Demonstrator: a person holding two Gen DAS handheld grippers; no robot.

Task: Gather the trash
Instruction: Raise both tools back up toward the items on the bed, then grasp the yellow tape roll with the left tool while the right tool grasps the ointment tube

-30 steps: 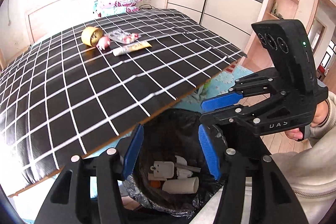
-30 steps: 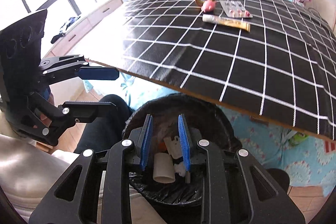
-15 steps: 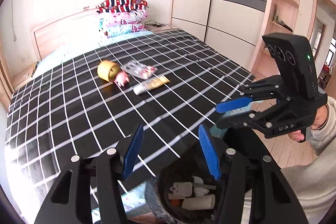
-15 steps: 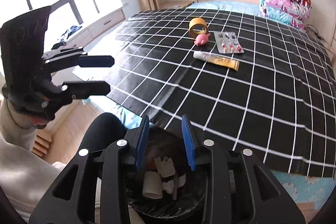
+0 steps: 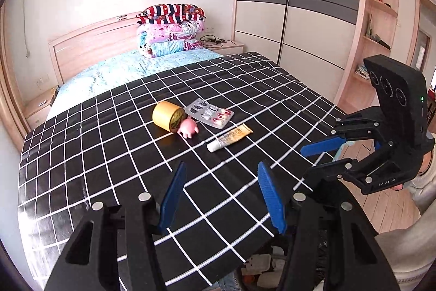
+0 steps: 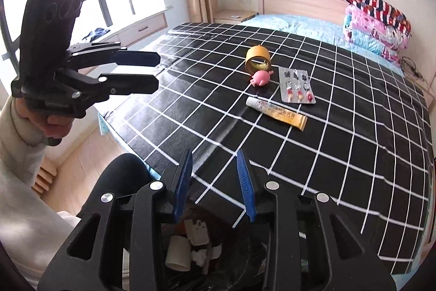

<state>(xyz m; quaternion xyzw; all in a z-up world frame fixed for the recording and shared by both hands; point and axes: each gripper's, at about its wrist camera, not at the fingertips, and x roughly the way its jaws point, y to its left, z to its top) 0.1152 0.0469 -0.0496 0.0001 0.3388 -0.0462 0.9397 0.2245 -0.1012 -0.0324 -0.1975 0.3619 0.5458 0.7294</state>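
Trash on checked cover (image 5: 114,132), far centre: tape roll (image 5: 168,116), pink pig (image 5: 188,129), pill blister (image 5: 209,116), ointment tube (image 5: 229,138). Left gripper (image 5: 221,195) jaws wide apart, empty; right gripper (image 6: 215,184) jaws partly spread, empty.

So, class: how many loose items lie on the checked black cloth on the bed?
4, clustered mid-cloth: a yellow tape roll, a pink pig toy touching it, a pill blister pack beside them, and an ointment tube nearest the cameras. None looks hidden.

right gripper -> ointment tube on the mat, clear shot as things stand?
Probably yes. The right gripper is open and empty, the tube lies flat ahead of it, apart from the blister pack, with only bare mat between.
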